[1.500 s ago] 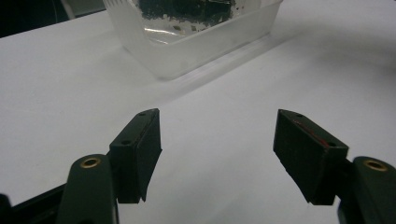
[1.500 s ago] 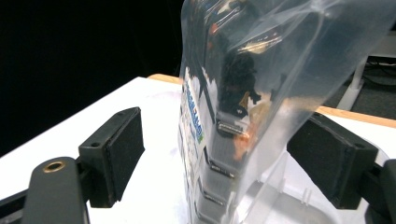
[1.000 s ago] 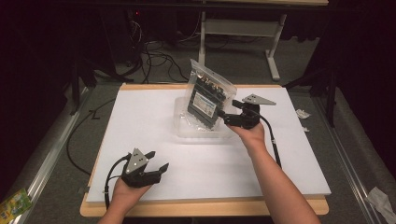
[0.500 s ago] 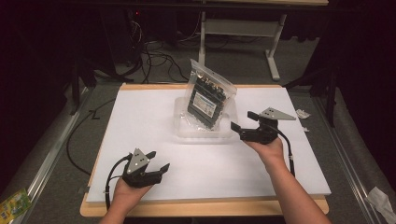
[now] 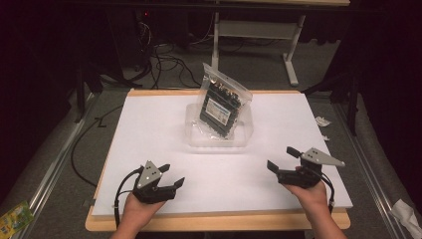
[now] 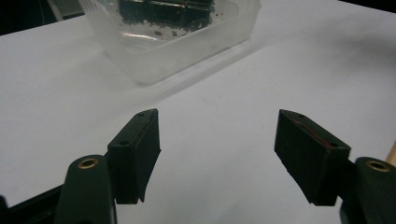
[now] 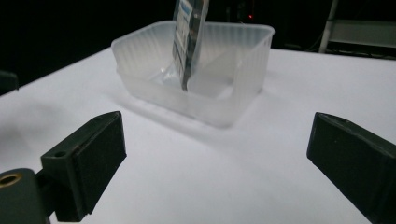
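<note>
1. Left gripper [image 5: 166, 183]: black, hard-bodied, with a grey three-cornered plate on top, held low at the near left of the bench [image 5: 149, 129]. Jaws stand wide apart with nothing between them; flat black pads [image 6: 140, 154], matte, rubbery-looking.

2. Right gripper [image 5: 282, 159]: same make, near right of the bench, well apart from the container. Its jaws have just been opening; they gape wide and hold nothing.

3. Bench: white, smooth, matte sheet over a pale wooden edge; bare between the grippers and the container.

4. Container [image 5: 219, 139]: shallow rectangular tub of translucent, frosted plastic with ribbed walls and rounded corners. It sits mid-bench, beyond both grippers. Likely light and easy to slide.

5. Bag [image 5: 224, 102]: clear, glossy, crinkled plastic pouch with a dark flat item and a pale label inside. It stands on its lower edge in the container, tilted and rising well above the rim, with no gripper on it.

6. Risks, as judged:
- The bag is tall and leaning, propped by the low wall alone; a nudge to the tub could tip it out onto the bench.
- The slick film may slip between the pads if pinched at a loose corner.
- A one-sided push would probably skate the light tub across the smooth sheet.

7. Beyond the bench: dark floor, cables [image 5: 164, 59], a pale metal stand [image 5: 288, 50].
</note>
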{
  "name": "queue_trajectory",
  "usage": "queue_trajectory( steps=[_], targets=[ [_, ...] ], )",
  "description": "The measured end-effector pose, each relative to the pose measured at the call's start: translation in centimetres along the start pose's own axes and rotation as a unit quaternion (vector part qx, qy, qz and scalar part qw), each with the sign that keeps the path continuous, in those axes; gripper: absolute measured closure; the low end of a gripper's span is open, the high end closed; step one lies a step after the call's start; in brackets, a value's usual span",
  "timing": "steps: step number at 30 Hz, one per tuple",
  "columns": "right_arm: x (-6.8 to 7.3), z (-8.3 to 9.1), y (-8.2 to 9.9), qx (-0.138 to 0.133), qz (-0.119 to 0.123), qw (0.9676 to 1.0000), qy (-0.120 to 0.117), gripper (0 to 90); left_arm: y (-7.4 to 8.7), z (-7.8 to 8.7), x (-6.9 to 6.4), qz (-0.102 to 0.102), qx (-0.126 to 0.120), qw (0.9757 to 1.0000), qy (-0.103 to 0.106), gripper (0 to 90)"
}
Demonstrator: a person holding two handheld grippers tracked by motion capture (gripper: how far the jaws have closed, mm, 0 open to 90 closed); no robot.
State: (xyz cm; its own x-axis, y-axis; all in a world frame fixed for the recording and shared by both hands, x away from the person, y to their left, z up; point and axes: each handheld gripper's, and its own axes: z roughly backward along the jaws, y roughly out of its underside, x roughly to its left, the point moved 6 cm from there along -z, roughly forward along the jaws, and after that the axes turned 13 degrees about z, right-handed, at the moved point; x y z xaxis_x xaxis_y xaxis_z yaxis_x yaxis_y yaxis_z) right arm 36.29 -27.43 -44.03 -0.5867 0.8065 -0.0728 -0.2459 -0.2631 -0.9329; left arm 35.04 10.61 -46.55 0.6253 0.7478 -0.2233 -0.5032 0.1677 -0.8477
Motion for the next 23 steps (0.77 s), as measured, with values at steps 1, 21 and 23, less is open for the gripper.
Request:
queue_trajectory(
  steps=[1,21,23],
  targets=[
    [0.2,0.8,0.6,0.003,0.005,1.0,0.004,3.8,0.0,0.0,-0.1,0.001,0.0,1.0,0.001,31.9],
    [0.3,1.9,3.0,0.016,0.008,0.9998,0.011,0.3,0.3,-1.2,0.2,0.003,0.008,0.9998,-0.018,21.1],
    [0.3,1.9,3.0,0.017,0.009,0.9997,0.013,0.4,0.3,-1.1,0.2,0.004,0.009,0.9998,-0.017,21.1]
  ],
)
